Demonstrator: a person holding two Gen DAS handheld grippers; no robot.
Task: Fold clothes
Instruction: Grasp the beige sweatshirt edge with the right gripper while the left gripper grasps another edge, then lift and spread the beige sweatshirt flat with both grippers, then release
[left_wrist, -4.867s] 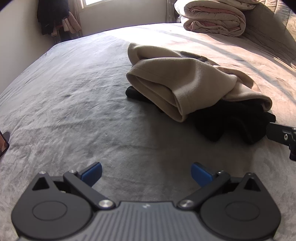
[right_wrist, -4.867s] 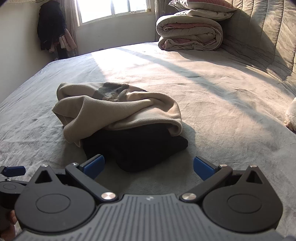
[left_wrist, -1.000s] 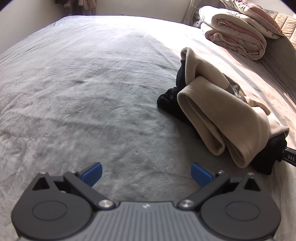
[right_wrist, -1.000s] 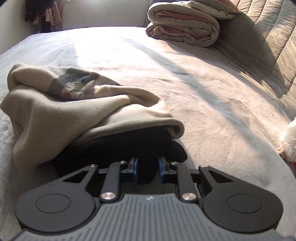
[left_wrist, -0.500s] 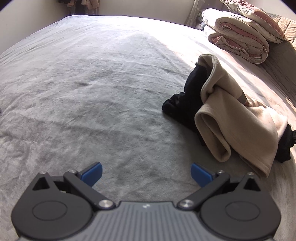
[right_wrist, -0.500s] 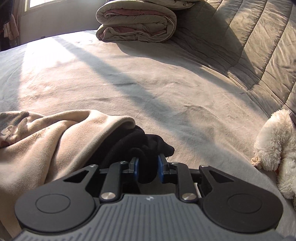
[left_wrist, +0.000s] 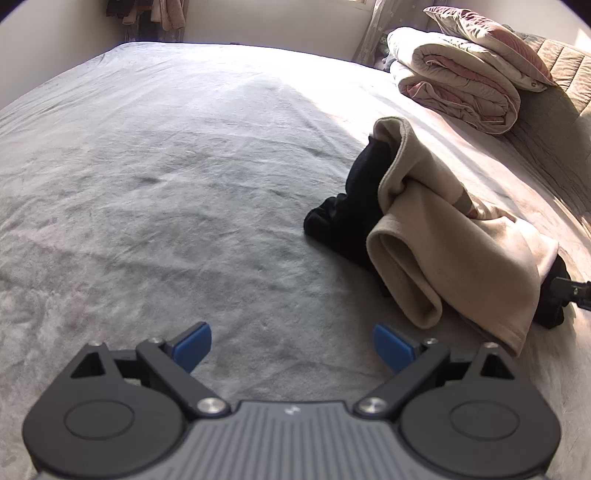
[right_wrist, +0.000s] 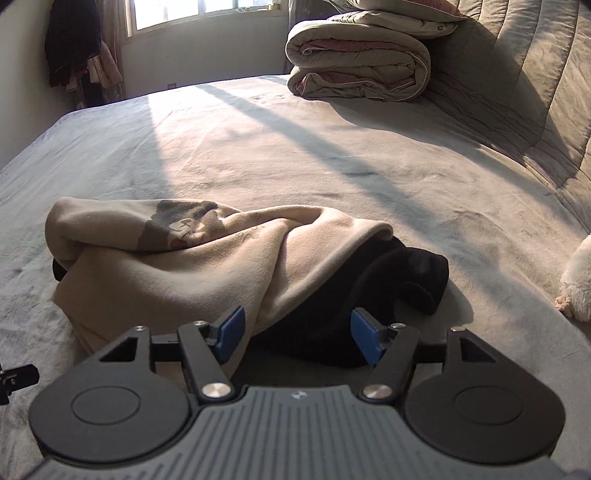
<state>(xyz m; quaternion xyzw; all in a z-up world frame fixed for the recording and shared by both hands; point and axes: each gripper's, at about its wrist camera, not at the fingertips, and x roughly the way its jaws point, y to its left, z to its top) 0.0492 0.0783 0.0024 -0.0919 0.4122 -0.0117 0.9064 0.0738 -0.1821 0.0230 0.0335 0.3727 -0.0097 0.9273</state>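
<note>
Two garments lie heaped mid-bed: one beige top (right_wrist: 207, 266) draped over one black garment (right_wrist: 399, 280). Bare blanket (left_wrist: 147, 177) spreads wide at left. My right gripper (right_wrist: 297, 338) has just been opening, nothing pinched, the heap just beyond its tips. My left gripper (left_wrist: 291, 345) stands spread, the heap upper right.

Black gripper (left_wrist: 291, 341), blue pads (left_wrist: 194, 341)

right gripper (right_wrist: 298, 336) jaws just opening | black garment (right_wrist: 388, 291) released | under beige garment (right_wrist: 177, 266)
</note>
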